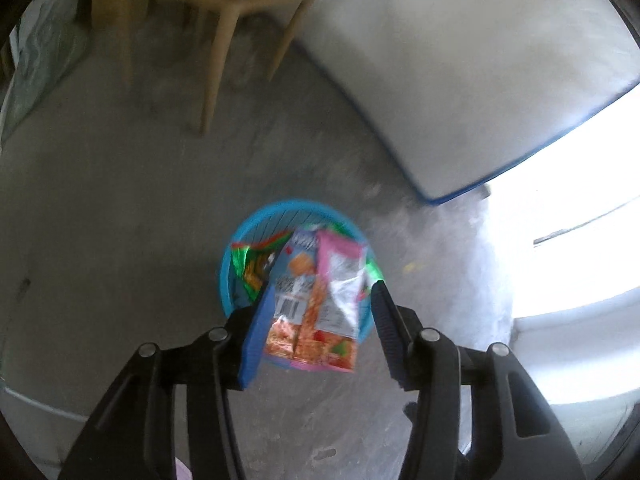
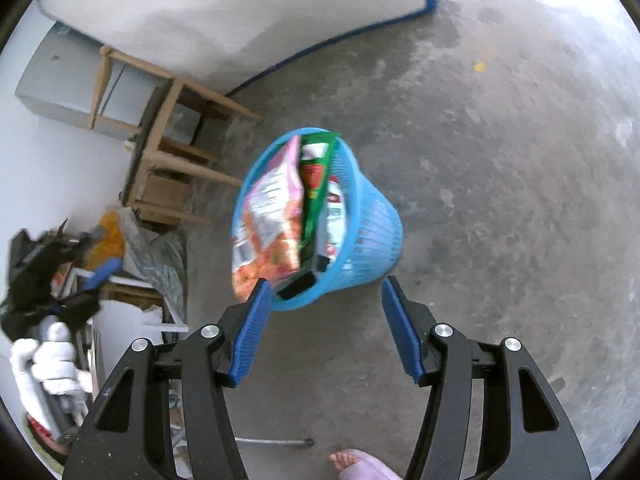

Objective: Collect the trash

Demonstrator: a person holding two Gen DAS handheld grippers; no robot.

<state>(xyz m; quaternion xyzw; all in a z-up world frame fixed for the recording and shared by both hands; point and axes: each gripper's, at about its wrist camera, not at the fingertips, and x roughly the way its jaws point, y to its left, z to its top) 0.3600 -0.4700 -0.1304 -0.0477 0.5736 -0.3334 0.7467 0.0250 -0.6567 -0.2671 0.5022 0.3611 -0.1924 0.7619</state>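
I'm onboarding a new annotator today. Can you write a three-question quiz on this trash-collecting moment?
1. True or false: the blue basket lies tipped over on the floor.
2. The pink and orange wrapper is: A) flat on the floor, B) over the basket between the left gripper's open fingers, C) clamped in the right gripper.
3. Fill in: behind the basket, by the wall, stands a wooden ____.

Key: 1 false, it stands upright; 2 B; 3 shelf.
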